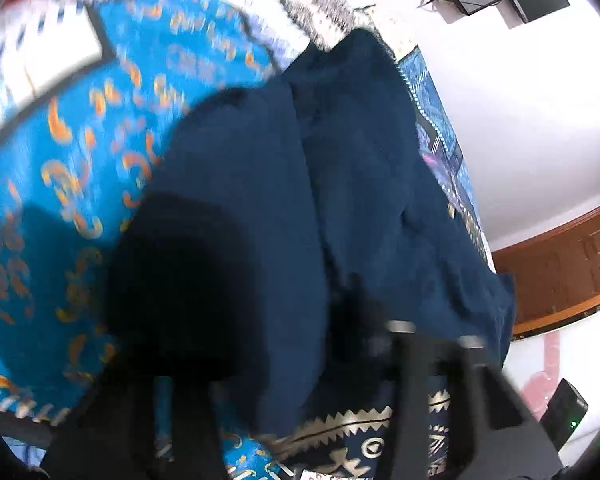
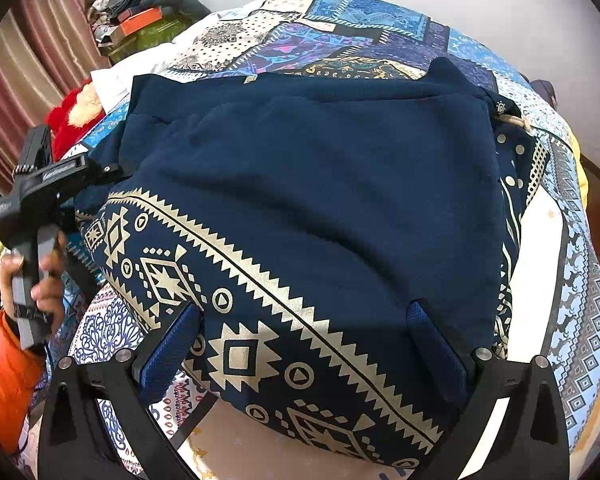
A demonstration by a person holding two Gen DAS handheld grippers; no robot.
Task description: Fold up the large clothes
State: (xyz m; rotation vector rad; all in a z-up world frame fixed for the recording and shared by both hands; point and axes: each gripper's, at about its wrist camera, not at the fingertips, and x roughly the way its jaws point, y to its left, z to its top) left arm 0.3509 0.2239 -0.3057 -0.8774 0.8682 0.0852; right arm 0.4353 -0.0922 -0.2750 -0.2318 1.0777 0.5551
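Navy cloth with a cream geometric border, the garment (image 2: 308, 208) lies partly folded across the centre of the right wrist view, spread on the patchwork bedspread (image 2: 340, 36). I hold the right gripper (image 2: 304, 344) low in that frame with its jaws wide apart; the blue pads (image 2: 168, 344) straddle the patterned near edge of the garment, and I judge they are not pressing it. At the left edge of the same frame my hand (image 2: 36, 280), in an orange sleeve (image 2: 4, 380), carries the left gripper (image 2: 112, 170), whose tip meets the garment's left fold. In the left wrist view the picture is blurred and a dark mass fills the lower centre, so I read the jaws as narrowed, probably pinching a fold of navy cloth, but I cannot confirm contact. Hazards from here: if the left jaws hold only the top layer, lifting would peel the fold open instead of carrying it. If the right jaws close too shallow on the border, the edge could slip out under the cloth's weight. Uneven lift between the two hands would skew the crease.
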